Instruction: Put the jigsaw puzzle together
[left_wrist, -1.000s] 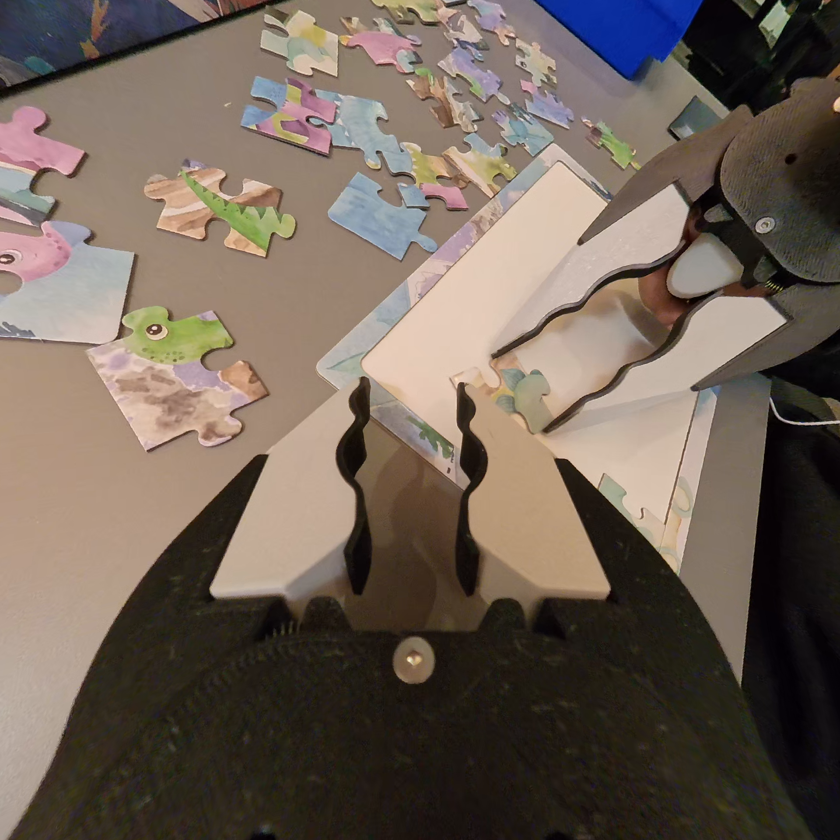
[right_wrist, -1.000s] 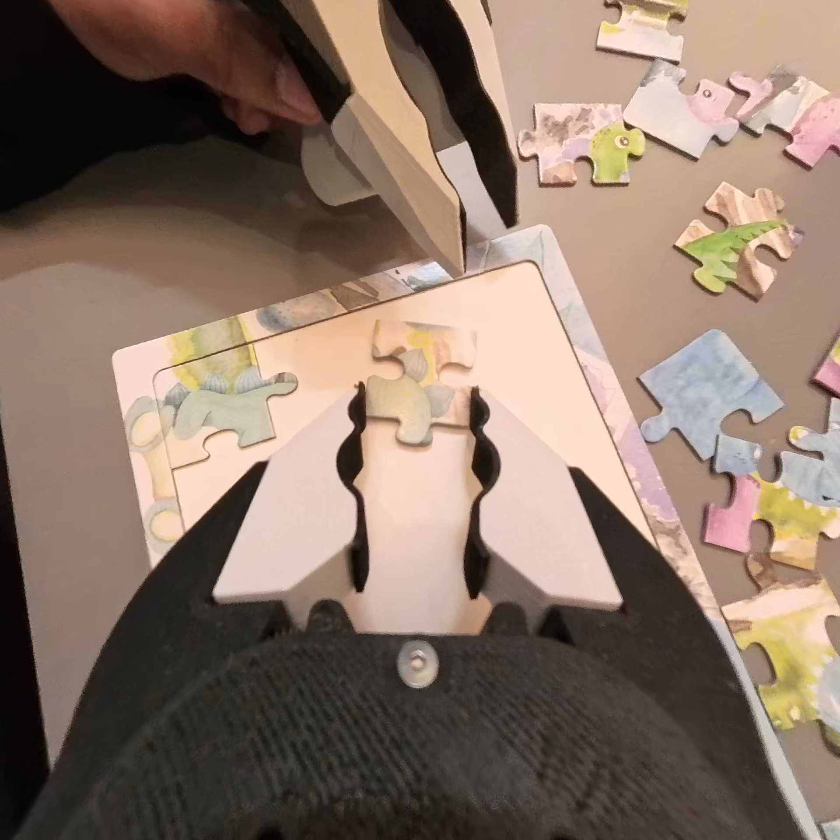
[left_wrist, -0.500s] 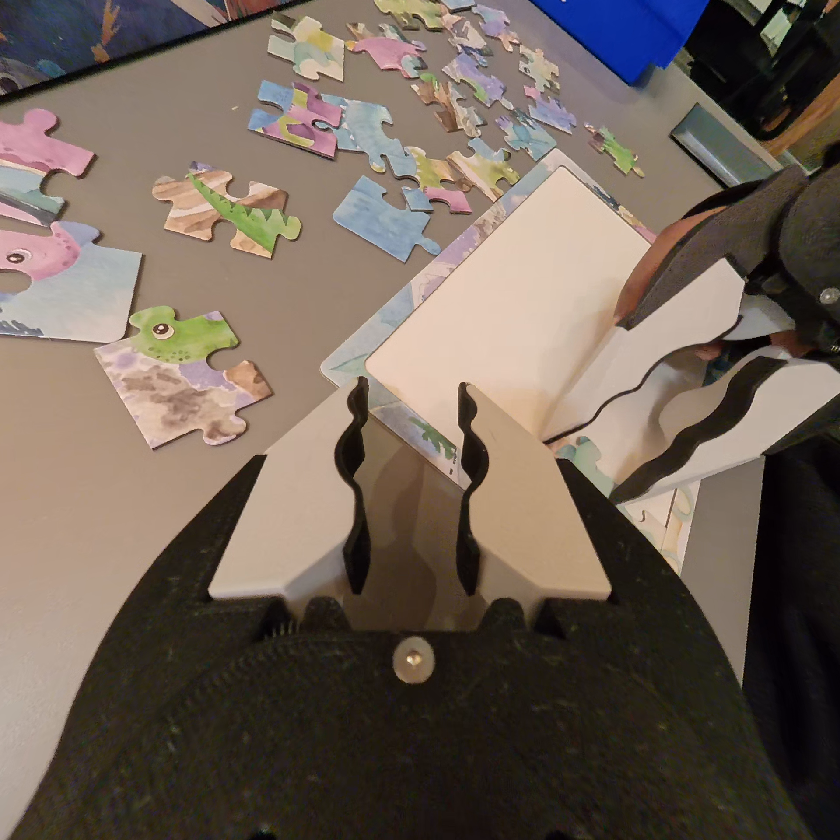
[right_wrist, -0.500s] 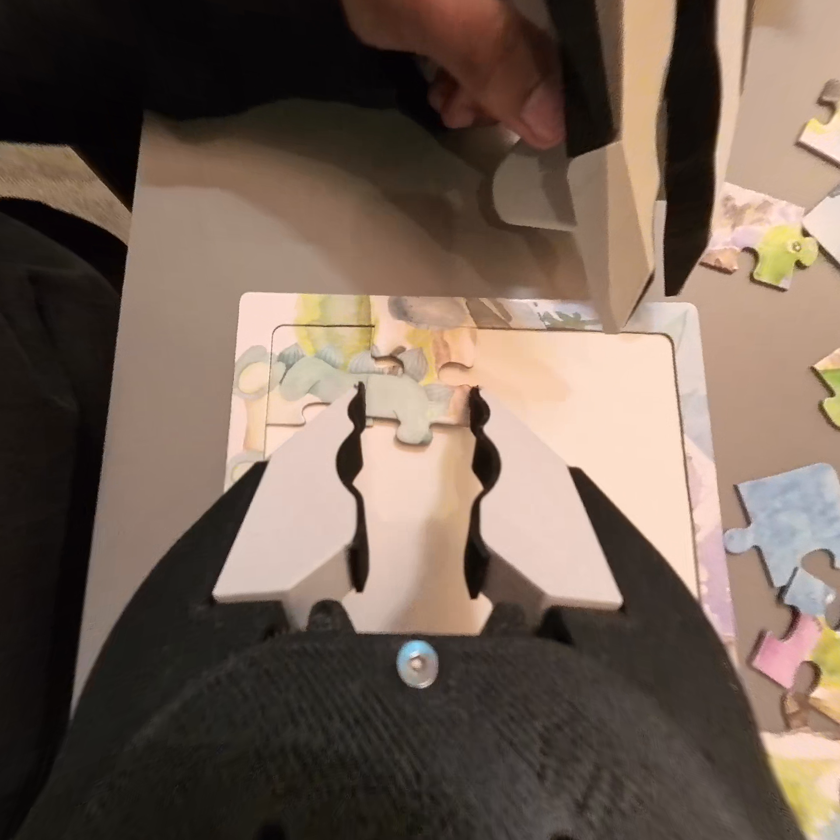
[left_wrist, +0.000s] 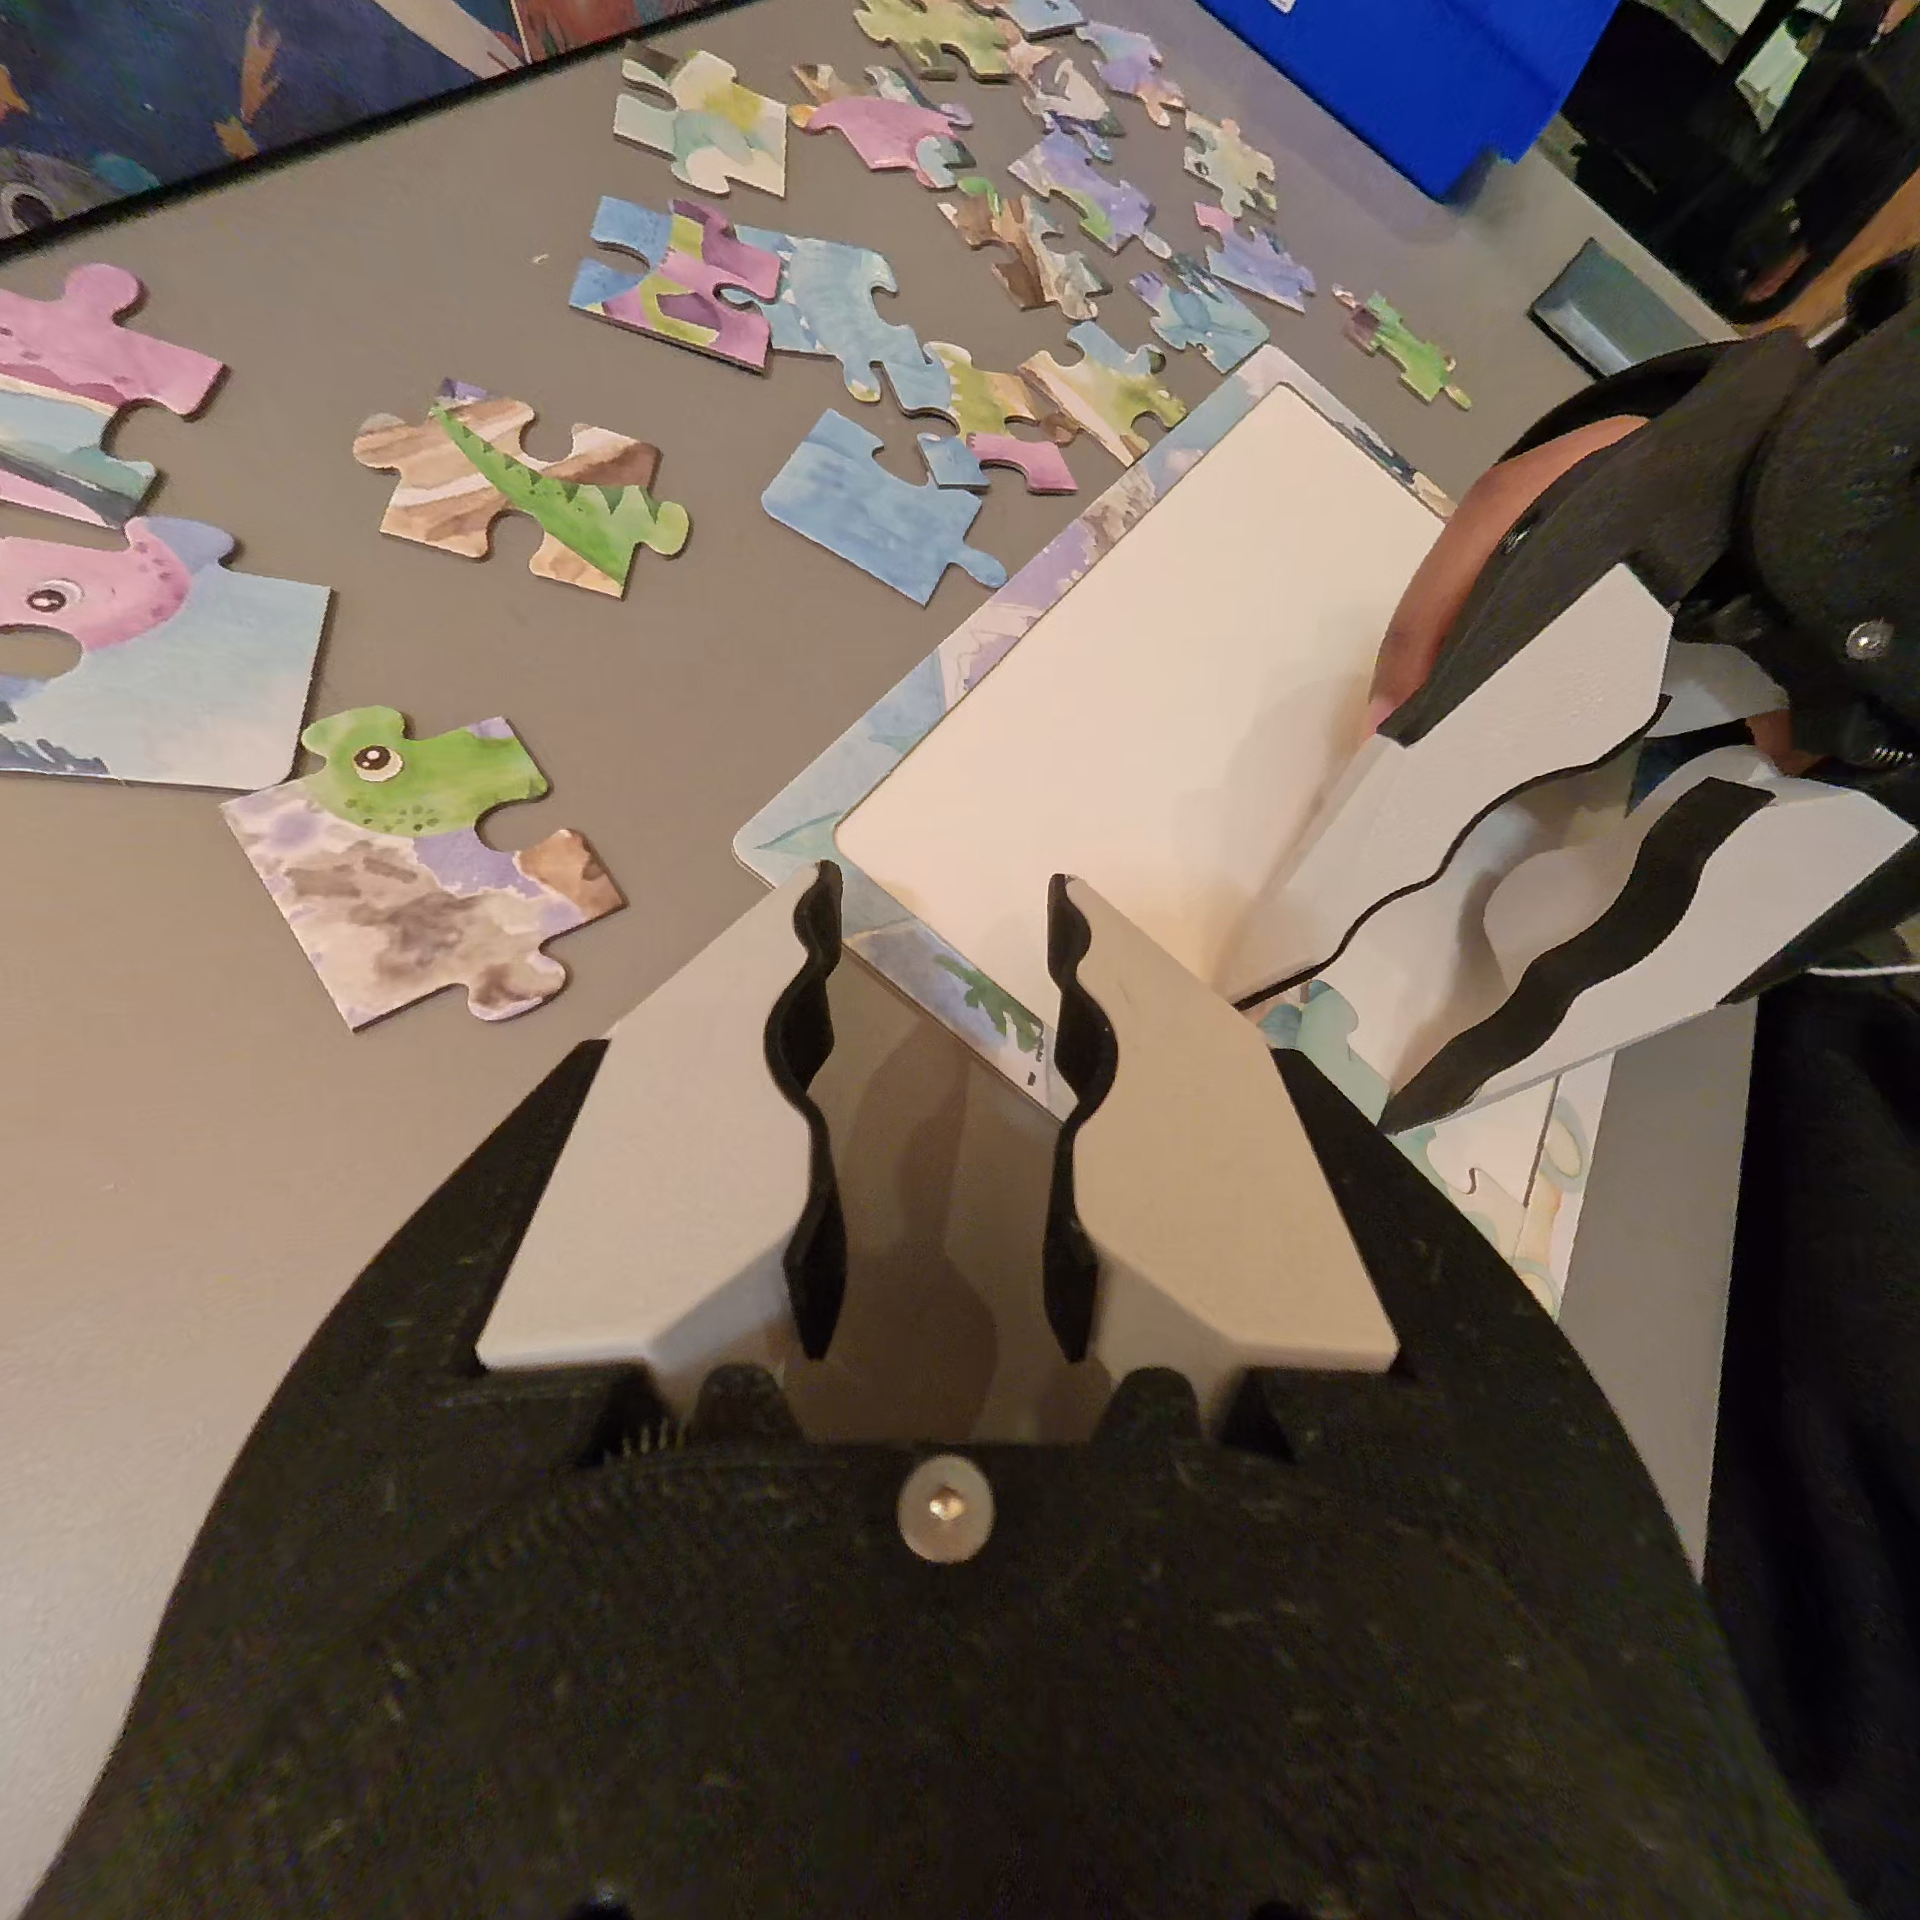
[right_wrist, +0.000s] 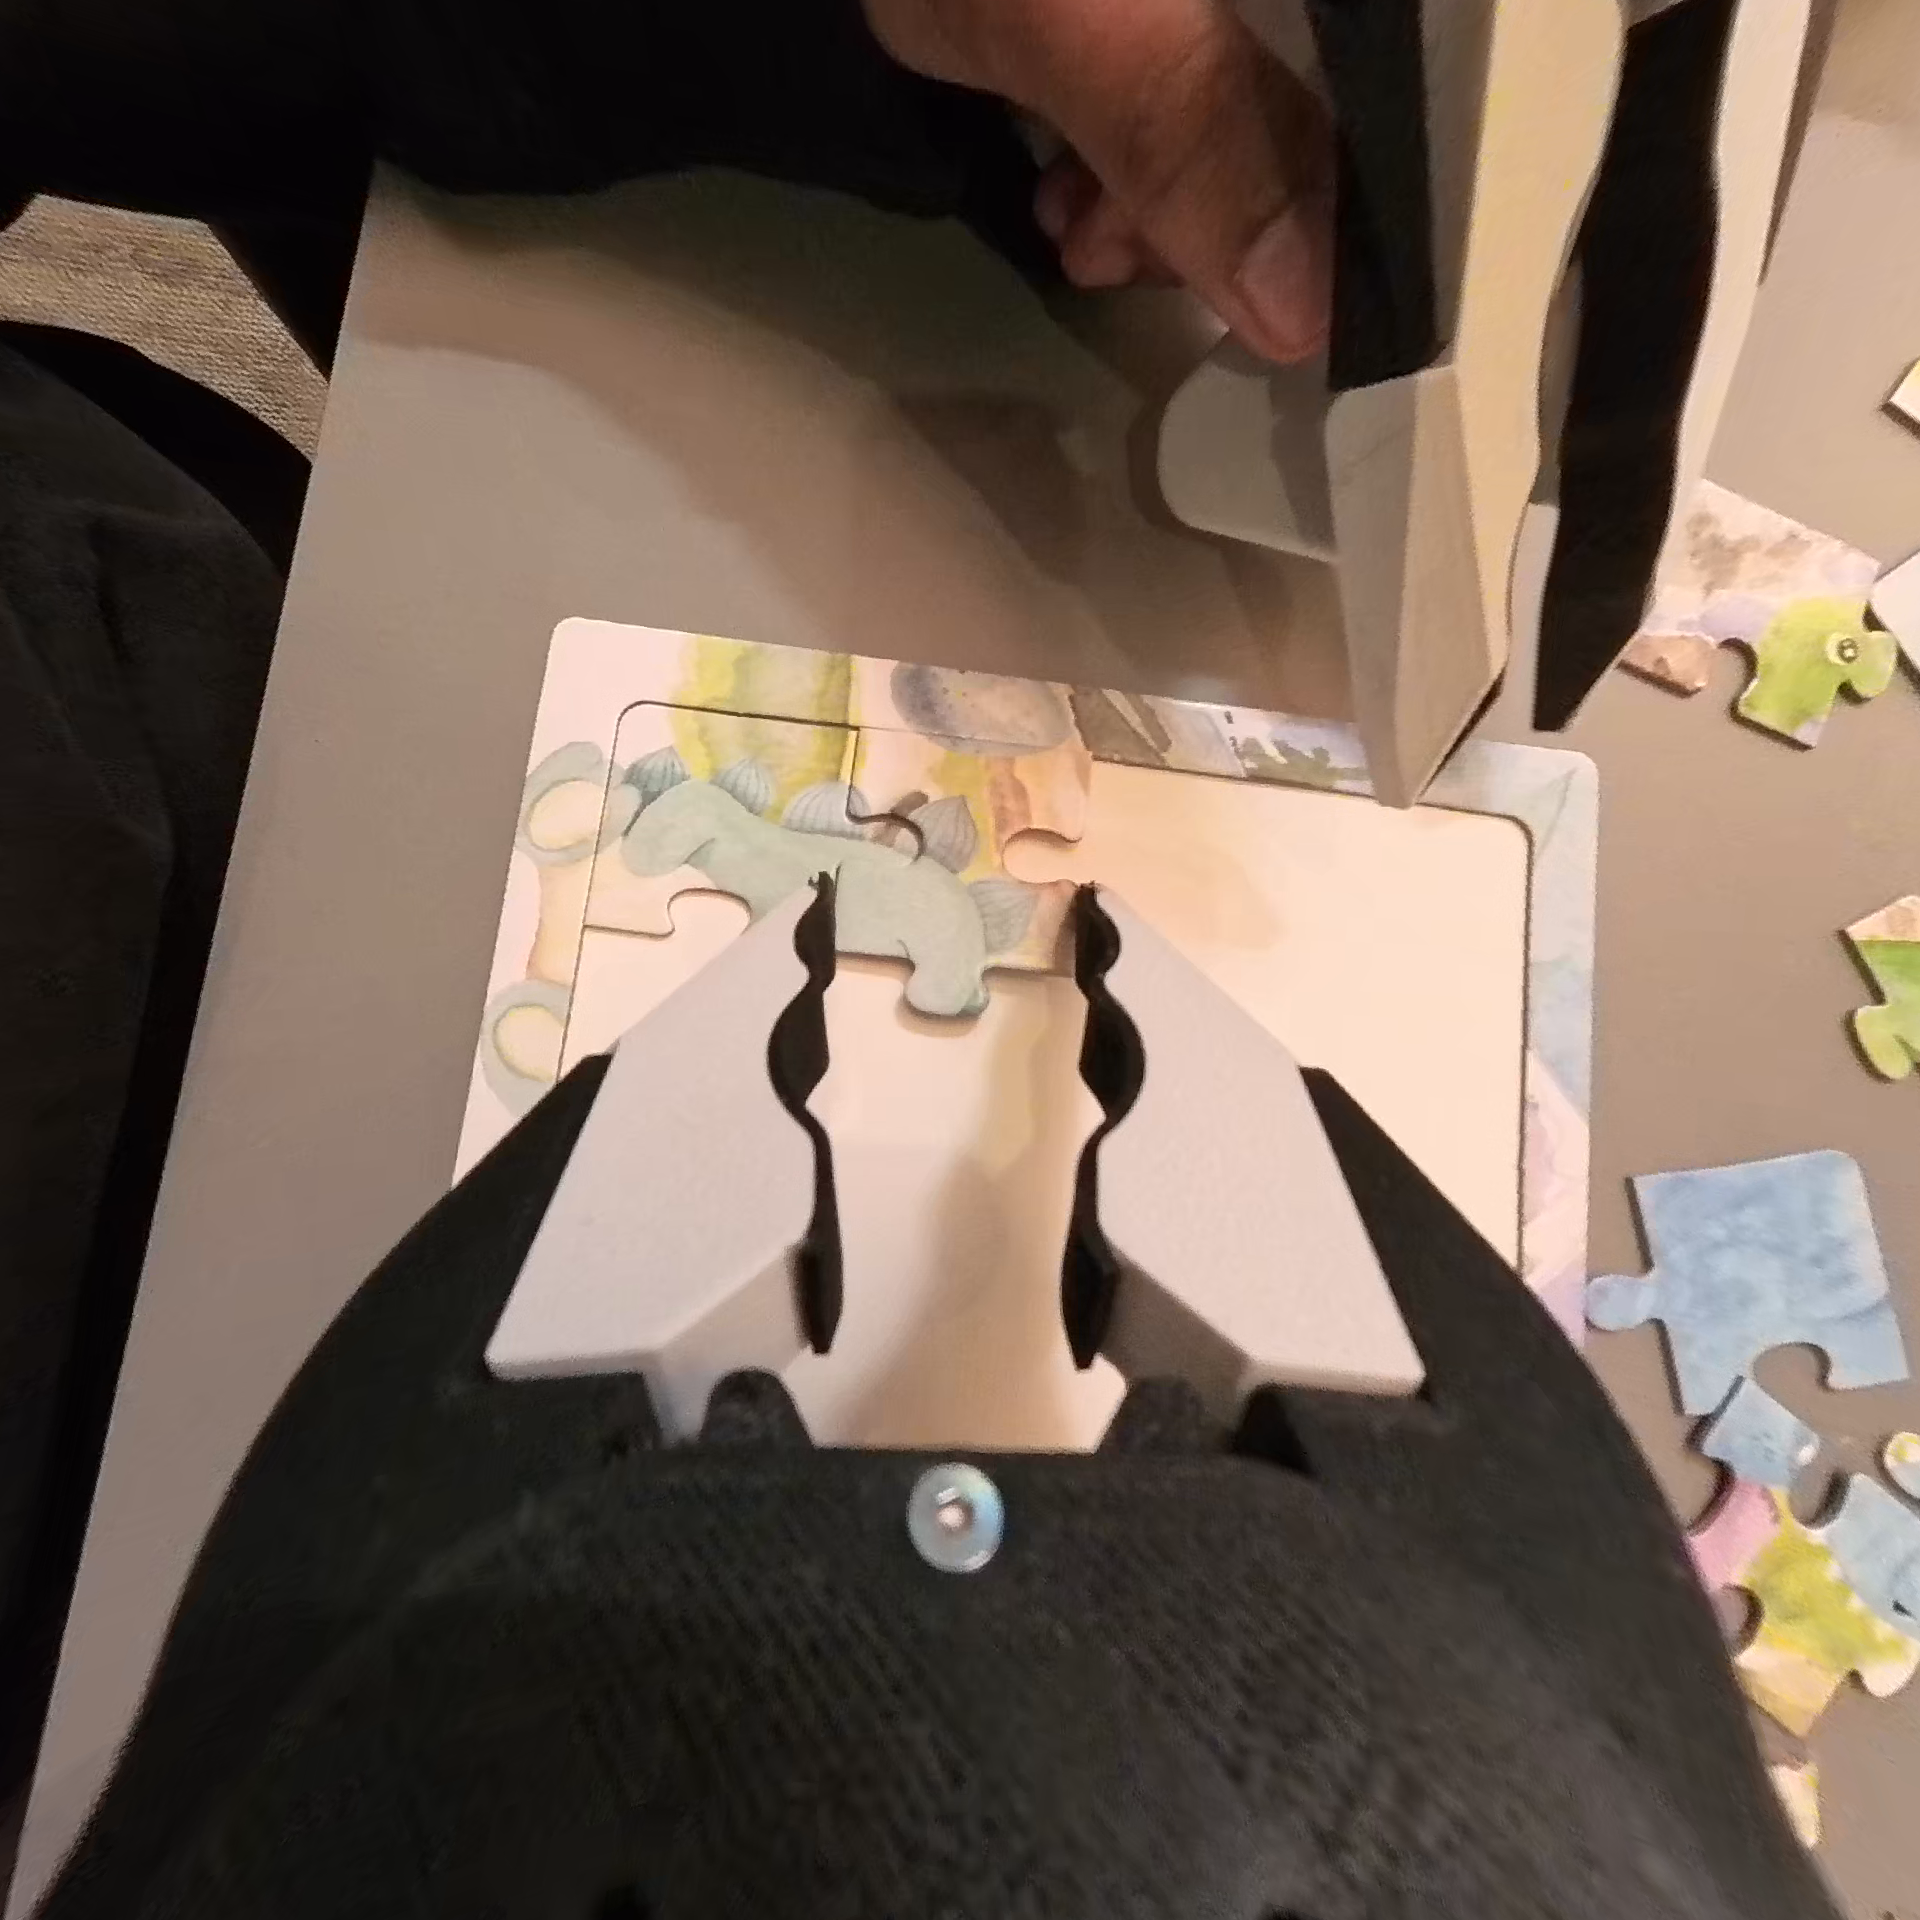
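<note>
1. Since 1.0 s ago: the second puzzle piece has gone from lying loose mid-tray to sitting locked against the corner piece along the tray's top edge; right gripper has travelled with it to that corner.
2. Right gripper — fingers spread apart, nothing clamped. Its tips rest at the lower edge of the second piece, whose bottom tab shows in the gap between them.
3. Left gripper — fingers likewise parted and empty, held over the corner of the puzzle tray nearest the loose pieces. Contact with the tray cannot be judged.
4. Puzzle tray lies flat on the grey table; white recess is bare except for the two joined pieces in one corner.
5. Loose pieces are spread on the table beside the tray — green dinosaur-head piece, brown piece with green tail, plain blue piece, more farther off.
6. Blue bin at the table's far edge.
</note>
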